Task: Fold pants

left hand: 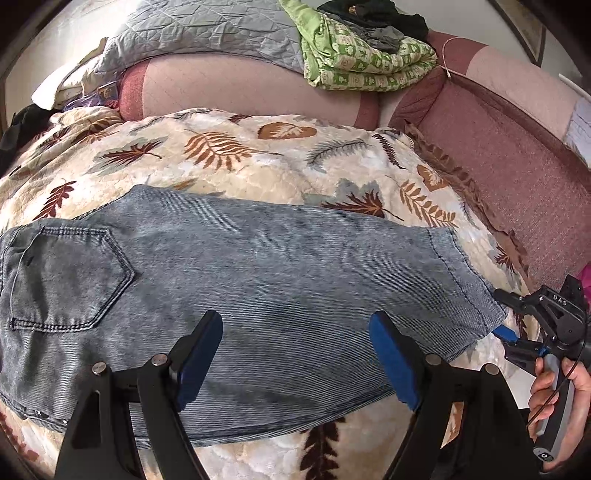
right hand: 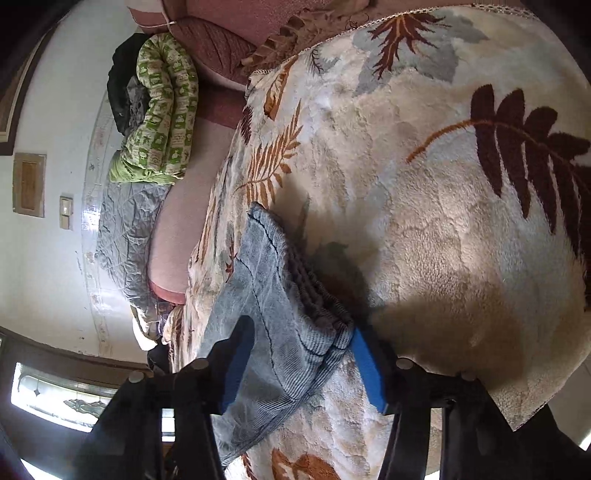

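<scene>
The pants [left hand: 229,266] lie flat on a blanket [left hand: 258,162] with a leaf print, spread over a sofa [left hand: 517,177]. They are blue-grey jeans, lying sideways along the near edge of the blanket. The back pocket [left hand: 70,277] faces up at the left end. The leg hems [left hand: 465,273] are at the right end.

The left gripper [left hand: 295,350] hangs over the middle of the pants, close to their near edge. Its jaws stand wide apart and hold nothing.

The right gripper [right hand: 299,365] is at the hem end, held by a hand [left hand: 561,398]. The hem corner [right hand: 295,332] sits between its two blue pads [right hand: 369,369]. One pad lies over the cloth and the other is under the edge. I cannot tell if the pads are pressing on the cloth.

A green quilt [left hand: 362,59] and a grey quilt [left hand: 207,33] are piled at the far edge of the sofa, well apart from the pants.
</scene>
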Motion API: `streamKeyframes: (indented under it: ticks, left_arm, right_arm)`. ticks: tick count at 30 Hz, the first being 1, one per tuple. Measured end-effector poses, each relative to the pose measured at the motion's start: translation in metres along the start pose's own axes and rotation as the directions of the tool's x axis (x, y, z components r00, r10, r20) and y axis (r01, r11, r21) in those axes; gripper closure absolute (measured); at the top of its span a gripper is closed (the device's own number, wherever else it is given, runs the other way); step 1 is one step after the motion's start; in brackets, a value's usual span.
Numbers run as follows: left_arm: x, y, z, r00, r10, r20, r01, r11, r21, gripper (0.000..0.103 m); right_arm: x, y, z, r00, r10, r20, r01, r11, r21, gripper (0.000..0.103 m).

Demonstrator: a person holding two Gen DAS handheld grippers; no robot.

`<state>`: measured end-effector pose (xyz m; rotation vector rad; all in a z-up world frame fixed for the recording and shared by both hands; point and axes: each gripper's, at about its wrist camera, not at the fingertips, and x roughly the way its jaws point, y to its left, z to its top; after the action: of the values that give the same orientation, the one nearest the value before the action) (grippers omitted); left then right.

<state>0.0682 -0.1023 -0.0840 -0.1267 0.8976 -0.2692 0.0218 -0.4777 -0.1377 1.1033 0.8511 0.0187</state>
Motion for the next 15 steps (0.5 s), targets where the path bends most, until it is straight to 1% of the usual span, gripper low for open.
streamKeyframes:
  ticks: [1,2,5,7,9,11,13,15]
  left_arm:
    - [0.004,-0.005,0.002,1.000,0.002,-0.006,-0.002,1.000,0.005,0.021]
    - [0.010,-0.009,0.002,1.000,0.015,-0.019,-0.015,1.000,0.006,0.021]
    - [0.034,-0.015,0.000,0.992,0.065,-0.105,-0.065,0.998,0.006,0.021]
    - [0.051,-0.017,-0.005,0.976,0.120,-0.181,-0.115,0.993,0.038,0.021]
    - [0.050,-0.023,-0.006,0.978,0.146,-0.147,-0.135,0.988,0.079,0.021]
    - [0.047,-0.023,-0.006,0.981,0.111,-0.157,-0.103,0.993,0.058,0.021]
    - [0.039,-0.021,-0.004,0.989,0.081,-0.120,-0.079,0.997,0.020,0.021]
    - [0.035,-0.022,-0.003,0.994,0.069,-0.090,-0.068,0.998,0.016,0.021]
  right_arm:
    - [0.001,0.000,0.000,1.000,-0.018,-0.001,0.018,1.000,-0.005,0.064]
    - [0.001,-0.001,0.000,1.000,-0.029,-0.004,0.029,1.000,-0.007,0.073]
    - [0.001,-0.002,0.000,0.999,-0.035,-0.008,0.035,0.999,-0.028,0.075]
    - [0.001,-0.003,0.000,0.999,-0.038,-0.008,0.038,0.999,-0.032,0.074]
    - [0.001,-0.002,-0.001,0.999,-0.046,-0.006,0.046,0.998,-0.039,0.076]
    - [0.001,0.001,-0.002,0.998,-0.057,-0.001,0.057,0.997,-0.054,0.077]
    - [0.001,0.003,-0.002,0.998,-0.064,0.004,0.064,0.996,-0.065,0.077]
    - [0.001,0.005,-0.003,0.997,-0.071,0.009,0.071,0.995,-0.075,0.077]
